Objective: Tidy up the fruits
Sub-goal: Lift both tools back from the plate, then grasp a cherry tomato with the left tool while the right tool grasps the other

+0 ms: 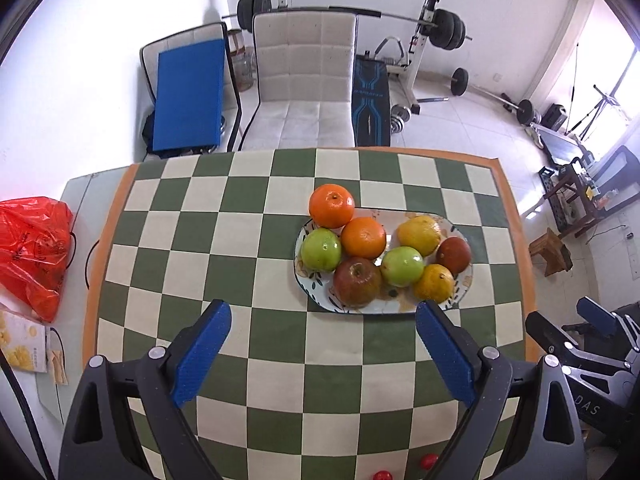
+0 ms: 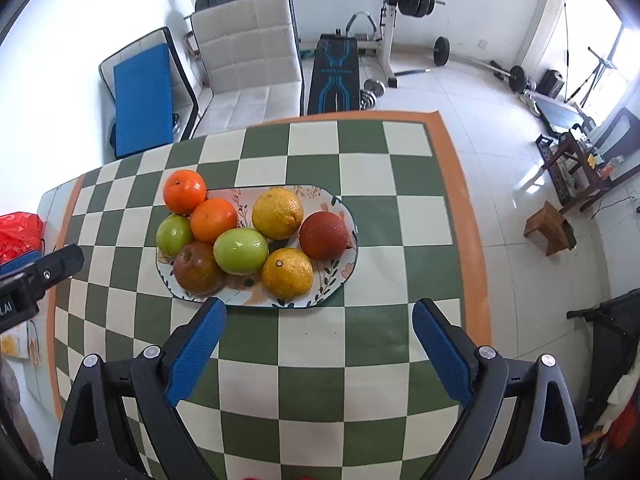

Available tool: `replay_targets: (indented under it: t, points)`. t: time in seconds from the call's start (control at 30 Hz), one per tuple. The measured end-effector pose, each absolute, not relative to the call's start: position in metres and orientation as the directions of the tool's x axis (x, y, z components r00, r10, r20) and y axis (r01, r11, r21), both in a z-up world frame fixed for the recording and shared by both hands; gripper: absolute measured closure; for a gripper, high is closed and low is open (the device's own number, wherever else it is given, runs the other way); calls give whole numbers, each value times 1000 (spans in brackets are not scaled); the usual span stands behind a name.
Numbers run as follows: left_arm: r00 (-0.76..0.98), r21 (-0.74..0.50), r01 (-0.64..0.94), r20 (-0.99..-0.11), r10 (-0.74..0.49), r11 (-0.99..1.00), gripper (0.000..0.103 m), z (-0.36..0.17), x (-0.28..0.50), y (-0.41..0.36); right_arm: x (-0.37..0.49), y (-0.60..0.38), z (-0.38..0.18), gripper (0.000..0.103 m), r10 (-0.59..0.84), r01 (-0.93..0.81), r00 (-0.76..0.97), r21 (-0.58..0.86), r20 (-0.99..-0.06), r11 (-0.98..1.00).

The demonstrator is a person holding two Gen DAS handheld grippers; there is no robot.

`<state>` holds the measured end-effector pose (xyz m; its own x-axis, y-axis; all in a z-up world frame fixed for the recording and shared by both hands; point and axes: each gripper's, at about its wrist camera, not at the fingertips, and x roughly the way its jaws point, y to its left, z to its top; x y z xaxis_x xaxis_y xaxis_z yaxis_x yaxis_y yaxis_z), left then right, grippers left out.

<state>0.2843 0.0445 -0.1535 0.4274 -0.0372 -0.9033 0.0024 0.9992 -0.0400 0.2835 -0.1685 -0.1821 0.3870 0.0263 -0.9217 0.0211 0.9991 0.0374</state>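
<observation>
An oval patterned plate [image 1: 464, 280] [image 2: 340, 268] on the checked tablecloth holds several fruits: two oranges [image 1: 363, 237] [image 2: 213, 220], two green apples [image 1: 401, 266] [image 2: 240, 250], a red apple [image 1: 357, 281] [image 2: 197, 267], two yellow citrus [image 1: 419, 235] [image 2: 277, 213] and a dark red fruit [image 1: 453, 255] [image 2: 323, 235]. One orange [image 1: 331, 205] [image 2: 185, 191] leans at the plate's far left end. My left gripper [image 1: 323, 314] is open and empty, just short of the plate. My right gripper [image 2: 319, 312] is open and empty at the plate's near rim.
Two small red fruits [image 1: 429, 461] lie on the cloth near the bottom edge. A red plastic bag [image 1: 34, 244] and a snack box [image 1: 22, 342] sit left of the cloth. A chair [image 1: 304, 80] and gym equipment stand beyond the table; floor drops off to the right.
</observation>
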Motion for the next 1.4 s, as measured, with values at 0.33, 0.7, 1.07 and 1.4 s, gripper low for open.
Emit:
replay_targets:
  t: [0.33,0.7,1.07,1.4]
  points:
    - [509,-37,37,-859,-51,999,8,-113,229,42,215,-163,-117,7,25,2,501,30,-865,1000]
    - [564,-57,60,-822,-81,997,8,-77,184,34,153,-162,-62,7,42,10,581,59,-813,998]
    - [570,-55,62,-817,-81,997,8,-75,161,22,115,-171,-38,7,58,14,618,85,-784,996]
    - [426,3,49,-905,-18,999,0,-145,168,10,113,-196,-78,2,130,49,537,185,-834,982]
